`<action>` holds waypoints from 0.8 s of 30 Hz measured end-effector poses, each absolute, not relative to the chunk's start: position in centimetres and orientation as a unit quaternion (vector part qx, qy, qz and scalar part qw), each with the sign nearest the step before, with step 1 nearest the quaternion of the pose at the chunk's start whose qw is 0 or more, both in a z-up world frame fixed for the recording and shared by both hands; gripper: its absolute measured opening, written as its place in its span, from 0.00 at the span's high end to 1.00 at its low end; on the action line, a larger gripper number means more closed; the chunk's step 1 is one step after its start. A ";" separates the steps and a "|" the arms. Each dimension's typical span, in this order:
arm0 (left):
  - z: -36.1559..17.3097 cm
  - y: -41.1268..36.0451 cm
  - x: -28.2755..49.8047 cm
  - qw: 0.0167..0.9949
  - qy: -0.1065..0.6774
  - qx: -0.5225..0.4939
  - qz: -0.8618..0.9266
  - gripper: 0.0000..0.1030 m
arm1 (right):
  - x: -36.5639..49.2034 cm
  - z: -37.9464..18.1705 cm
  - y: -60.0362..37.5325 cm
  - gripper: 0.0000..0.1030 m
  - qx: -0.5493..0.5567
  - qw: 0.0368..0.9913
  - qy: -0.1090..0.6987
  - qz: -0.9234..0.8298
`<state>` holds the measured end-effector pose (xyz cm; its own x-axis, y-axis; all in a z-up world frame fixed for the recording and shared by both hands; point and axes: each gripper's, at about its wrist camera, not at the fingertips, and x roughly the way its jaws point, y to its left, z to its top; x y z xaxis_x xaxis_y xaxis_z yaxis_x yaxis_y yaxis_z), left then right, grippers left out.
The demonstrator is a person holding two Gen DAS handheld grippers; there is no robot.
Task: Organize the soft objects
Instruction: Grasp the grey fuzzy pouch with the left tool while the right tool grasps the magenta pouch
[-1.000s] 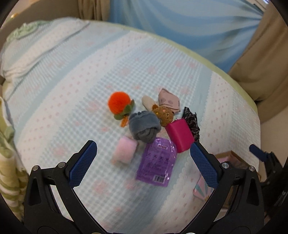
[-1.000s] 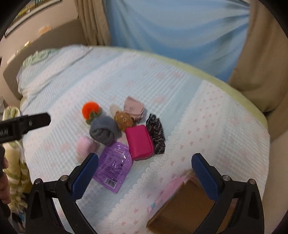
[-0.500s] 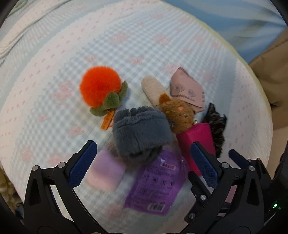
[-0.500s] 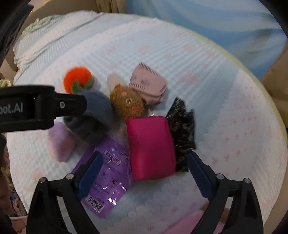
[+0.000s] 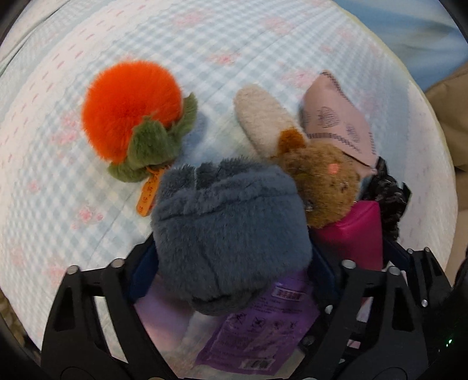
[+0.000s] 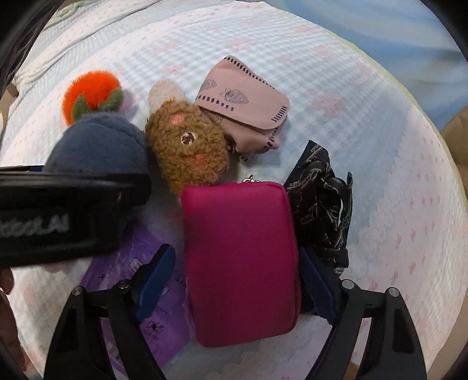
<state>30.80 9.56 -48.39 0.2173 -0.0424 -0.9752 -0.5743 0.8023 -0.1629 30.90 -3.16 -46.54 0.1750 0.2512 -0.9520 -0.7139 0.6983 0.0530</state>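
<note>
A pile of soft things lies on a checked bedspread [image 5: 87, 181]. My left gripper [image 5: 231, 263] has its jaws pressed against both sides of a grey-blue plush ball [image 5: 228, 233]. My right gripper [image 6: 237, 277] straddles a magenta pouch [image 6: 239, 257]; its right pad touches the pouch, and a small gap shows at the left pad. Around them lie an orange plush fruit [image 5: 131, 108], a brown plush bear [image 6: 187, 149], a folded pink cloth [image 6: 242, 99], a black patterned fabric [image 6: 321, 210] and a purple packet [image 5: 260, 330].
A beige plush piece [image 5: 263, 119] lies behind the bear. The left gripper's black body [image 6: 58, 216] crosses the left of the right wrist view. A blue curtain [image 6: 409, 26] hangs beyond the bed edge.
Both grippers came down onto the pile. The left jaws closed in onto the grey-blue plush ball. The right jaws narrowed around the magenta pouch.
</note>
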 end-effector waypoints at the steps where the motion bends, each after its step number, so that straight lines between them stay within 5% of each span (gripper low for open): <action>1: -48.6 9.7 30.8 0.736 0.598 -0.261 0.181 0.29 | 31.0 -46.6 -3.1 0.33 -0.217 0.738 0.550 0.325; 6: -48.6 9.5 30.9 0.745 0.588 -0.246 0.195 0.49 | 31.7 -46.5 -3.6 0.46 -0.217 0.741 0.552 0.316; 11: -47.8 9.2 30.4 0.754 0.581 -0.237 0.194 0.59 | 32.1 -45.6 -4.7 0.58 -0.204 0.745 0.556 0.306; 24: -41.2 9.3 27.2 0.785 0.544 -0.221 0.200 0.61 | 33.1 -40.2 -6.7 0.65 -0.150 0.767 0.555 0.285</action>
<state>27.15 9.28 -41.16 0.3291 0.0734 -0.9414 -0.5540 0.8223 -0.1296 33.14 -6.75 -40.22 0.2219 0.2714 -0.9365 -0.6039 0.7923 0.0865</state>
